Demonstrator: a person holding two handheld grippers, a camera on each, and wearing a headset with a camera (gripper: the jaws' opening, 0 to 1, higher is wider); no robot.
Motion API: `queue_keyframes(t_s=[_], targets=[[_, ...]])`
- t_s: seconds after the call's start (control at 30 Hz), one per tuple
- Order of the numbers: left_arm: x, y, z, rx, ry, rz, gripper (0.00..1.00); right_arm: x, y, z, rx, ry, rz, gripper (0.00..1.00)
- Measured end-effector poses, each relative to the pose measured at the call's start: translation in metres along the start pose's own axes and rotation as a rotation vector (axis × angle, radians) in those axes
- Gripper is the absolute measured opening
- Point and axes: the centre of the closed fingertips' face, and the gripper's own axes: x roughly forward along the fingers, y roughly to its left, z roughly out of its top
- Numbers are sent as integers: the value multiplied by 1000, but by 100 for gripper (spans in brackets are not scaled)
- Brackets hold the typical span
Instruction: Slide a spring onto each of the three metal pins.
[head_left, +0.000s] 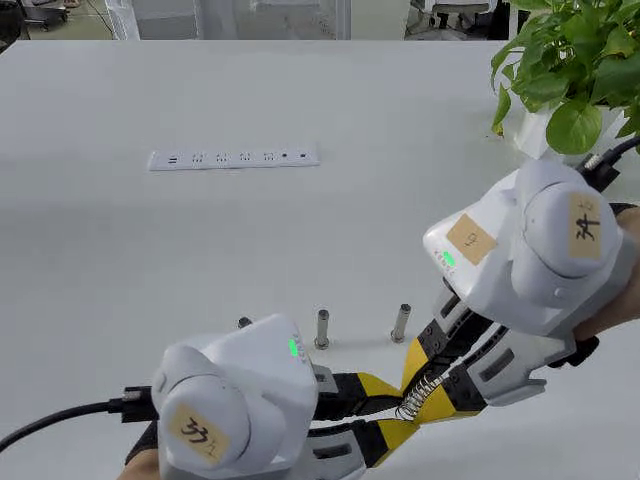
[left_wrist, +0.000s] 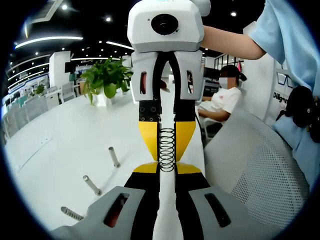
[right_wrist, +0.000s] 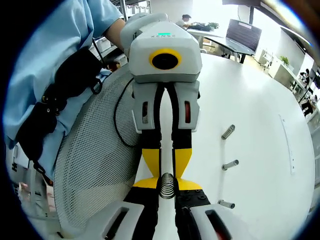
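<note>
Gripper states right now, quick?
Left gripper: closed on one end of the spring.
Right gripper: closed on the same spring.

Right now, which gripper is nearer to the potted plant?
Right. The right gripper sits just below the plant in the head view; the left gripper lies at the lower left, farther away. Both grip one spring.

Right gripper (right_wrist: 168, 190) pinches a spring (right_wrist: 167, 182), which I see end-on between the tips. Left gripper (right_wrist: 166, 167) faces me dead ahead, tips at the spring. Three pins (right_wrist: 230, 164) lie right of the jaws on a white table (right_wrist: 255, 95).
</note>
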Motion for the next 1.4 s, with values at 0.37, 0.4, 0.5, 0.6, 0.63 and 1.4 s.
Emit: queue_keyframes(t_s=[0.37, 0.4, 0.5, 0.6, 0.63, 1.4], targets=[[0, 0, -1, -7, -6, 2, 7, 0, 1, 1, -36, -7, 4, 7], [0, 0, -1, -1, -6, 2, 7, 0, 1, 1, -33, -5, 5, 7], [0, 0, -1, 5, -6, 8, 7, 1, 0, 0, -38, 4, 7, 7], [0, 1, -2, 4, -12, 18, 7, 1, -1, 0, -39, 11, 8, 7], [0, 2, -2, 2, -15, 22, 7, 2, -1, 0, -38, 12, 9, 7], [-37, 38, -36, -128, -28, 229, 37, 10, -20, -1, -65, 19, 6, 7]])
